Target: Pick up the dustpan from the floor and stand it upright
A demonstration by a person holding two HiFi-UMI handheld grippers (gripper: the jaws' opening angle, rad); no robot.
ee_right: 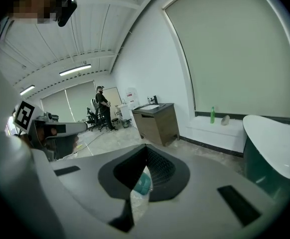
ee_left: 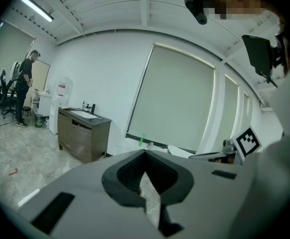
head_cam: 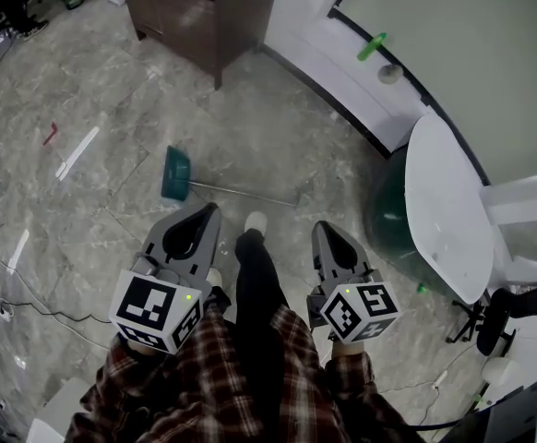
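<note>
A teal dustpan (head_cam: pixel 176 173) lies flat on the marble floor, its long metal handle (head_cam: pixel 245 193) stretching right. My left gripper (head_cam: pixel 213 209) hangs in the air just near of the pan, jaws together, nothing between them. My right gripper (head_cam: pixel 321 226) is level with it, to the right of the handle's end, also shut and empty. In the right gripper view the dustpan (ee_right: pixel 144 183) shows as a teal patch through the slit below the closed right gripper (ee_right: pixel 145 148). The left gripper (ee_left: pixel 145 153) points toward the far wall; in its own view only floor shows through its slit.
My dark trouser leg and pale shoe (head_cam: pixel 256 221) stand between the grippers. A brown cabinet (head_cam: pixel 199 7) is at the back, a white table (head_cam: pixel 448 210) over a dark green base (head_cam: pixel 388 215) at the right. Cables (head_cam: pixel 29 293) trail on the left floor. A person (ee_left: pixel 24 86) stands far off.
</note>
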